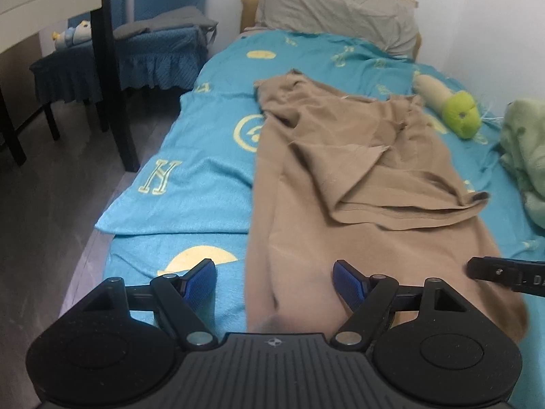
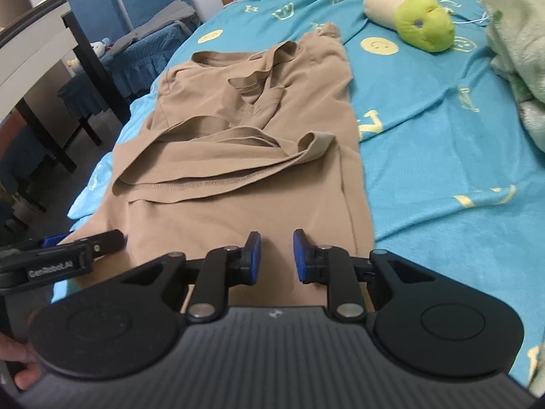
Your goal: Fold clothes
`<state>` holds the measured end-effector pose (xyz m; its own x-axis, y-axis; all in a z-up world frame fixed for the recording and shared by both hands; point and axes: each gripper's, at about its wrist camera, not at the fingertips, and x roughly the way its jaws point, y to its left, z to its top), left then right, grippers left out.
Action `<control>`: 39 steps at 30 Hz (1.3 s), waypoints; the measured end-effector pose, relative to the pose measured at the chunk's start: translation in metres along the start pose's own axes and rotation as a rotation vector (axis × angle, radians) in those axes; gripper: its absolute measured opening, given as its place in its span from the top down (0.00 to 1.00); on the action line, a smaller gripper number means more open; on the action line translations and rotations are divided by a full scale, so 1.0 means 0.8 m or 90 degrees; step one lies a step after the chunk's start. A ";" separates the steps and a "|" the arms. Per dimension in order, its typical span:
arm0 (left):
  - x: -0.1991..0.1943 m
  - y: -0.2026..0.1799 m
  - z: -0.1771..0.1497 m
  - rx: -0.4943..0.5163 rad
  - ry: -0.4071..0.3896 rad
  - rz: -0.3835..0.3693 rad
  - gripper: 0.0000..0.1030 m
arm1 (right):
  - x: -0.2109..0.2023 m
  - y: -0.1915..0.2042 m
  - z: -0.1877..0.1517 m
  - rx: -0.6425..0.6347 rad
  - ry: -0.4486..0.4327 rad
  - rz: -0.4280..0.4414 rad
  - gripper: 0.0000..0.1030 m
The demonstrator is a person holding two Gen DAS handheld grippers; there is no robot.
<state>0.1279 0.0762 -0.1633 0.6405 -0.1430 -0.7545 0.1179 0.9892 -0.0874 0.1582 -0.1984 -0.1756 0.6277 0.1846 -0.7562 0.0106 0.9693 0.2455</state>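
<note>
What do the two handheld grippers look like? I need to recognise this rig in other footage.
Both the left gripper and the right gripper are matte black, with ribbed bodies, round side discs, silver pivot pins and blue finger pads. The left one's side reads "GenRobot.AI".

The tan knit-cloth shirt [image 2: 238,156] is looking soft and matt, its stitched hem showing a fine seam. The turquoise bedsheet with pale yellow prints [image 1: 190,184] is reading as a slightly fuzzy cloth with a faint sheen. The green and cream plush toy [image 2: 419,24] and the pale green fleece blanket [image 2: 517,34] are showing a fluffy, napped surface. The left gripper [image 1: 274,281] and right gripper [image 2: 276,255] are appearing as matt black plastic with ribbed bodies, dull metal pivot pins and blue rubbery pads [image 1: 201,281]. The grey pillow [image 1: 337,10] is looking like creased woven cloth.
</note>
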 end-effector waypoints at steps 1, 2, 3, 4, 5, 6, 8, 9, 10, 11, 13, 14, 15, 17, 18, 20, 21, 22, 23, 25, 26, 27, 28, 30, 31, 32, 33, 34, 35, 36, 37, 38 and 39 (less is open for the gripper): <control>-0.003 -0.002 -0.001 0.001 0.001 0.001 0.24 | -0.004 0.000 -0.001 -0.002 -0.002 0.000 0.75; -0.002 -0.004 -0.002 0.003 0.011 0.006 0.24 | -0.006 0.000 -0.003 -0.003 0.001 -0.005 0.75; 0.001 -0.006 -0.004 0.005 0.024 0.013 0.24 | -0.006 -0.001 -0.005 -0.004 0.006 -0.012 0.76; 0.005 -0.007 -0.006 0.009 0.034 0.019 0.24 | -0.004 0.000 -0.007 -0.008 0.012 -0.015 0.76; 0.009 -0.008 -0.009 0.014 0.044 0.025 0.24 | -0.001 0.000 -0.008 -0.013 0.019 -0.016 0.76; 0.005 -0.008 -0.010 0.006 0.046 0.021 0.24 | 0.002 0.001 -0.009 -0.018 0.026 -0.017 0.76; -0.008 -0.008 -0.012 -0.017 0.045 0.008 0.24 | 0.006 0.002 -0.011 -0.025 0.031 -0.020 0.76; -0.014 -0.007 -0.013 -0.028 0.044 0.001 0.24 | 0.006 0.002 -0.011 -0.026 0.031 -0.021 0.76; -0.020 -0.007 -0.013 -0.039 0.044 -0.005 0.24 | 0.006 0.002 -0.011 -0.028 0.032 -0.021 0.76; -0.026 -0.007 -0.014 -0.051 0.043 -0.012 0.24 | 0.005 0.001 -0.011 -0.026 0.032 -0.020 0.76; -0.039 -0.006 -0.016 -0.073 0.042 -0.025 0.24 | 0.006 -0.001 -0.010 -0.021 0.033 -0.018 0.76; -0.045 -0.006 -0.017 -0.085 0.042 -0.031 0.24 | 0.006 -0.001 -0.010 -0.019 0.034 -0.018 0.76; -0.052 -0.005 -0.017 -0.096 0.041 -0.038 0.23 | 0.006 -0.001 -0.009 -0.019 0.034 -0.019 0.76; -0.063 -0.002 -0.021 -0.133 0.042 -0.067 0.22 | 0.006 0.000 -0.009 -0.020 0.034 -0.020 0.76; -0.067 0.001 -0.024 -0.162 0.044 -0.094 0.21 | 0.005 0.000 -0.009 -0.020 0.034 -0.021 0.76; -0.053 0.009 -0.029 -0.215 0.075 -0.115 0.21 | 0.005 0.001 -0.009 -0.022 0.035 -0.022 0.76; -0.044 0.013 -0.031 -0.241 0.092 -0.123 0.21 | 0.005 0.001 -0.009 -0.022 0.035 -0.023 0.76; -0.036 0.018 -0.034 -0.267 0.109 -0.131 0.21 | 0.005 0.002 -0.010 -0.022 0.035 -0.024 0.76; -0.028 0.022 -0.036 -0.294 0.126 -0.139 0.22 | 0.005 0.002 -0.010 -0.022 0.035 -0.024 0.76; -0.015 0.034 -0.042 -0.347 0.117 -0.158 0.21 | 0.006 0.002 -0.010 -0.022 0.035 -0.025 0.76; -0.012 0.037 -0.042 -0.364 0.108 -0.166 0.21 | 0.006 0.002 -0.009 -0.021 0.035 -0.026 0.76; -0.010 0.038 -0.040 -0.379 0.098 -0.172 0.21 | 0.007 0.002 -0.009 -0.020 0.036 -0.027 0.76; -0.010 0.038 -0.040 -0.383 0.090 -0.179 0.21 | 0.007 0.002 -0.009 -0.020 0.036 -0.027 0.76; -0.009 0.036 -0.041 -0.386 0.075 -0.192 0.21 | 0.007 0.002 -0.009 -0.019 0.035 -0.028 0.76; -0.009 0.035 -0.041 -0.387 0.068 -0.199 0.21 | 0.007 0.002 -0.009 -0.018 0.035 -0.028 0.76; -0.009 0.034 -0.041 -0.389 0.061 -0.206 0.22 | 0.007 0.001 -0.009 -0.016 0.034 -0.027 0.76; -0.009 0.033 -0.042 -0.390 0.053 -0.212 0.26 | 0.007 0.001 -0.009 -0.014 0.034 -0.027 0.76; -0.009 0.032 -0.042 -0.391 0.046 -0.219 0.32 | 0.007 0.000 -0.009 -0.012 0.033 -0.027 0.76; -0.009 0.031 -0.042 -0.393 0.038 -0.225 0.34 | 0.006 -0.001 -0.009 -0.008 0.033 -0.025 0.76; -0.009 0.030 -0.043 -0.394 0.031 -0.232 0.40 | 0.006 -0.002 -0.009 -0.003 0.032 -0.024 0.77; -0.011 0.033 -0.044 -0.410 0.019 -0.254 0.43 | 0.004 -0.004 -0.008 0.008 0.031 -0.020 0.77; -0.011 0.035 -0.046 -0.424 0.020 -0.260 0.44 | 0.001 -0.009 -0.006 0.030 0.029 -0.013 0.76; -0.010 0.037 -0.048 -0.435 0.024 -0.262 0.46 | -0.003 -0.014 -0.004 0.056 0.027 -0.005 0.76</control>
<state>0.0973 0.1076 -0.1845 0.6196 -0.5113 -0.5955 -0.1599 0.6606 -0.7335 0.1539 -0.2094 -0.1783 0.5936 0.1859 -0.7830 0.0845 0.9532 0.2904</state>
